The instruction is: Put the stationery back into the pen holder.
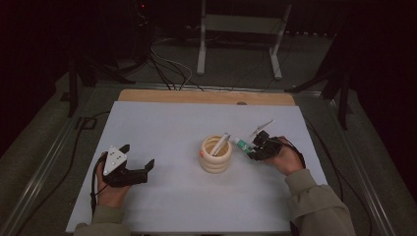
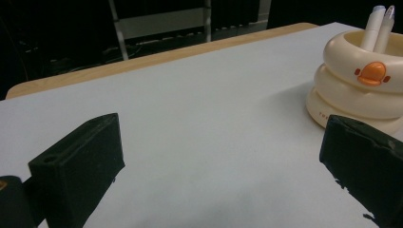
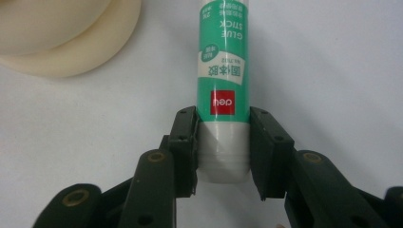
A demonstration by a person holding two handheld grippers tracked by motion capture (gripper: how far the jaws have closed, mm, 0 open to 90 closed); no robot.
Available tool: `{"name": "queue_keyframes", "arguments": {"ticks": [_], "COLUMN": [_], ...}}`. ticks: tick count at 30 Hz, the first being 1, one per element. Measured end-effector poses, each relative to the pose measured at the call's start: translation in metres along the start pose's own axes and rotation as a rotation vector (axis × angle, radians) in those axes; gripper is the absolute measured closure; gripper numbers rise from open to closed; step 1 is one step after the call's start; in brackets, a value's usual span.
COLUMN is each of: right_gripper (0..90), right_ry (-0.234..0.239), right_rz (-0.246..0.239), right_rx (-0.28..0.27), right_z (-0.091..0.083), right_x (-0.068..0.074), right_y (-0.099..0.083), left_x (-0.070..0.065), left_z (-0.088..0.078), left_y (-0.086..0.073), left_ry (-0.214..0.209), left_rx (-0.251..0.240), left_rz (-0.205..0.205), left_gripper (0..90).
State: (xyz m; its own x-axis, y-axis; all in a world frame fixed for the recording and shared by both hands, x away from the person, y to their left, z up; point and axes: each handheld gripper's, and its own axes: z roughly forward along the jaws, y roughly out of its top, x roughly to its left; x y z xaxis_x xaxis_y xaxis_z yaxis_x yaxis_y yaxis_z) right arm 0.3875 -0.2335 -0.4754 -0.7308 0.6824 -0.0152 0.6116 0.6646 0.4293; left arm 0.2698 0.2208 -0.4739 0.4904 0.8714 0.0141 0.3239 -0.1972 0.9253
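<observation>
A green and white glue stick (image 3: 223, 71) lies low over the white table, its white end between the jaws of my right gripper (image 3: 223, 118), which is shut on it. In the high view the glue stick (image 1: 242, 143) points left from my right gripper (image 1: 253, 147) toward a cream ringed pen holder (image 1: 215, 155) with an orange duck beak. Two white pens (image 1: 221, 144) lean inside the holder (image 2: 361, 90). My left gripper (image 1: 137, 156) rests at the table's left, jaws wide open (image 2: 218, 156) with nothing between them.
The white table top (image 1: 172, 128) has a wooden strip (image 1: 206, 97) along its far edge. Behind the table a white metal frame (image 1: 241, 24) and loose cables (image 1: 167, 69) are on the dark floor. The holder's edge (image 3: 62, 42) lies just left of the glue stick.
</observation>
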Motion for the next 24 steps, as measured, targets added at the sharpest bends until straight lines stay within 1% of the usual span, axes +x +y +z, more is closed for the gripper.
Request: {"name": "queue_keyframes", "arguments": {"ticks": [13, 24], "right_gripper": [65.9, 65.9], "right_ry": [-0.001, -0.009], "right_rz": [0.005, 0.003], "right_rx": [-0.009, -0.025], "right_z": [-0.008, -0.020], "right_x": [0.000, -0.001], "right_y": [0.001, 0.003], "left_x": [0.000, 0.000], "left_z": [0.000, 0.000], "left_y": [0.000, 0.000], "left_ry": [0.000, -0.001], "left_rx": [0.000, 0.001], "left_rz": [0.000, 0.001], "left_gripper": [1.4, 1.4]}}
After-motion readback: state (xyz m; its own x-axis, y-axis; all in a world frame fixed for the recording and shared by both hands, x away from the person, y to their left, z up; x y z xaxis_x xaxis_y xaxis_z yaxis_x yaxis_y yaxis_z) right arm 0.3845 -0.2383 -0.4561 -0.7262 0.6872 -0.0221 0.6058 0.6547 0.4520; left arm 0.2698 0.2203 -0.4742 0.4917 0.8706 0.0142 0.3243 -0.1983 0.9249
